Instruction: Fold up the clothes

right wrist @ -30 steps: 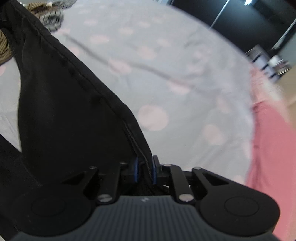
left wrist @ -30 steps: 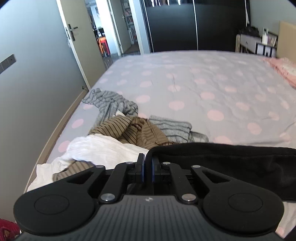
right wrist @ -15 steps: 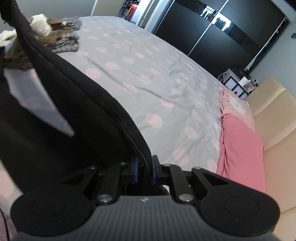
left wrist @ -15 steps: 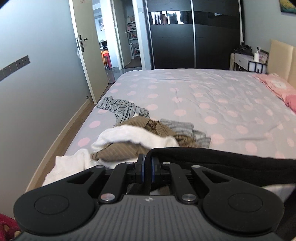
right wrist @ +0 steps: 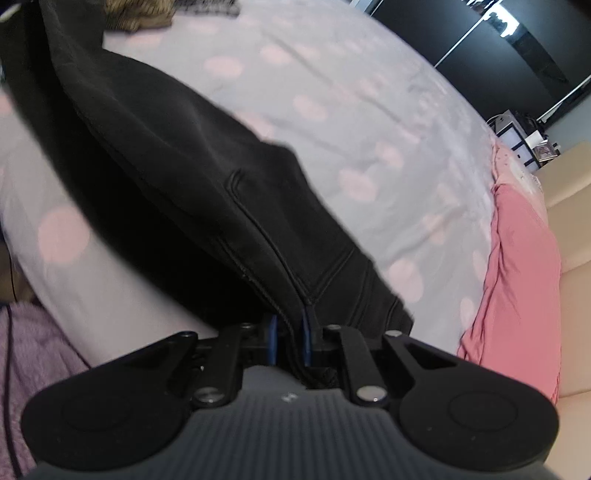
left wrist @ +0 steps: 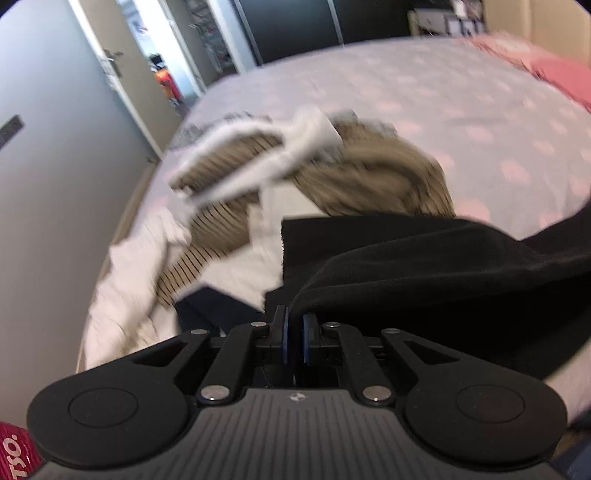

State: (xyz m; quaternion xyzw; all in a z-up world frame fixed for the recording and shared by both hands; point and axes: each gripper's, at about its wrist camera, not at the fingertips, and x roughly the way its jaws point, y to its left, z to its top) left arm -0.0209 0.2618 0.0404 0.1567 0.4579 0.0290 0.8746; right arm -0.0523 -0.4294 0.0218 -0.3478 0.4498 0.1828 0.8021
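Note:
A black garment stretches between my two grippers over the bed. My left gripper is shut on one edge of it. My right gripper is shut on its other end, near a stitched seam. The cloth spreads low over the grey sheet with pink dots. Behind it in the left wrist view lies a pile of clothes: a brown striped piece and white pieces, blurred by motion.
A pink pillow or blanket lies along the bed's right side by a beige headboard. A grey wall and an open door stand left. Dark wardrobes are behind the bed. A purple fluffy cloth lies lower left.
Both grippers have swung down toward the bed with the black garment. The clothes pile now looks closer and blurred in the left wrist view.

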